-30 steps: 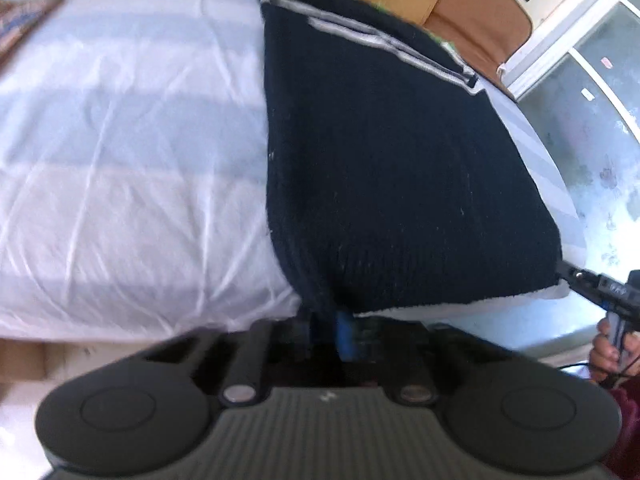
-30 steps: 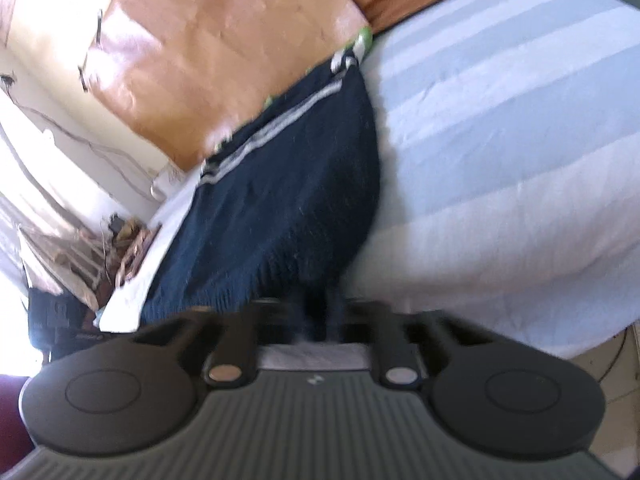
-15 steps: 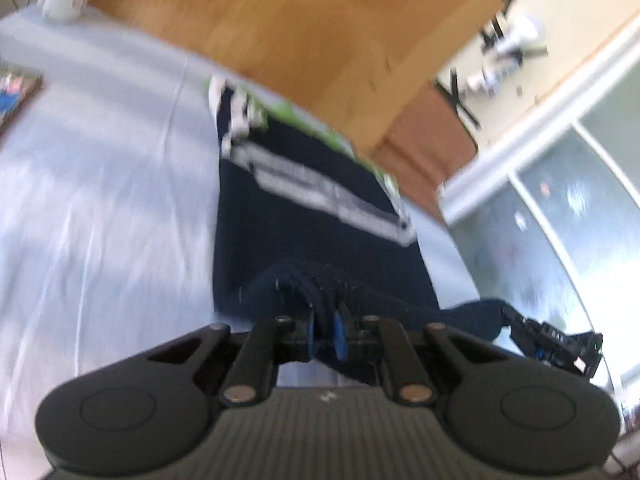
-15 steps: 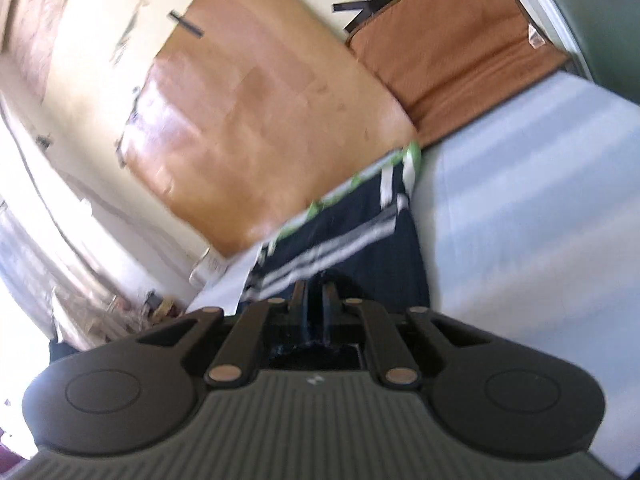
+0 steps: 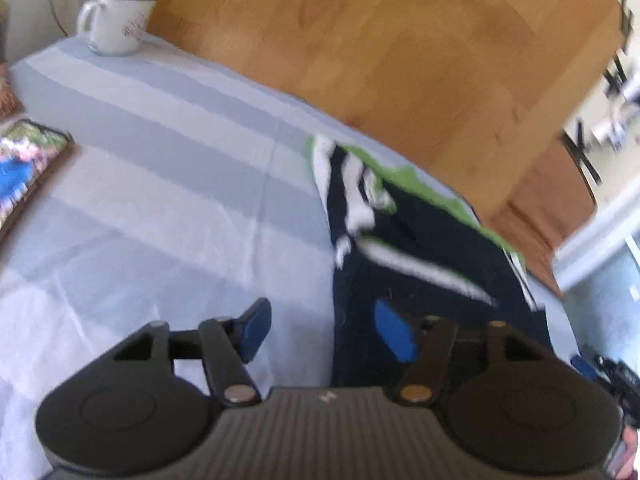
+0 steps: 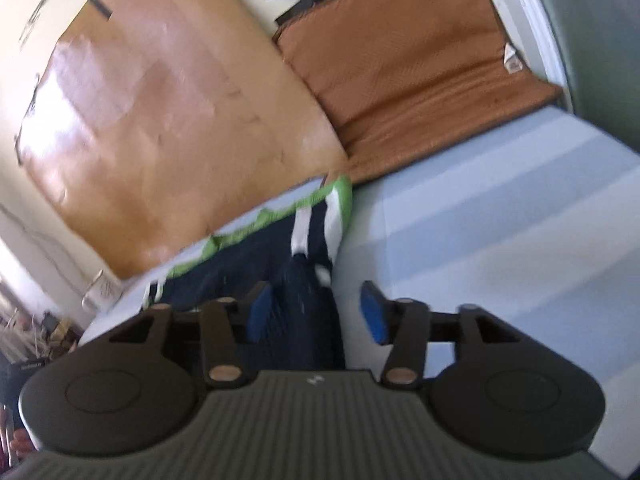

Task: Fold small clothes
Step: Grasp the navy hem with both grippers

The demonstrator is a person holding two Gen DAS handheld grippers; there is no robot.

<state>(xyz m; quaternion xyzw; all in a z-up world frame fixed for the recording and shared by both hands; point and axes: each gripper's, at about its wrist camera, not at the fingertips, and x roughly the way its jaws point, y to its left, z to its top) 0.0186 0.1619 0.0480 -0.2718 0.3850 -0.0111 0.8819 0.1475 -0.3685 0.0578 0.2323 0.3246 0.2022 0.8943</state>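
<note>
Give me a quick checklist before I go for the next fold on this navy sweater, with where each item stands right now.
1. Left gripper let go: ok. Its jaws have just been opening and no pad presses the cloth.
2. Right gripper let go: ok. Jaws have just been opening too; the cloth lies between the pads, not pinched.
3. Navy sweater down on the striped sheet: ok.
4. Folded edges lined up: cannot tell, both views are blurred.
5. White mug away from the sweater: ok, it stands at the far corner.
6. Near edge of the sweater in view for the next grasp: not ok, the grippers hide it.
</note>
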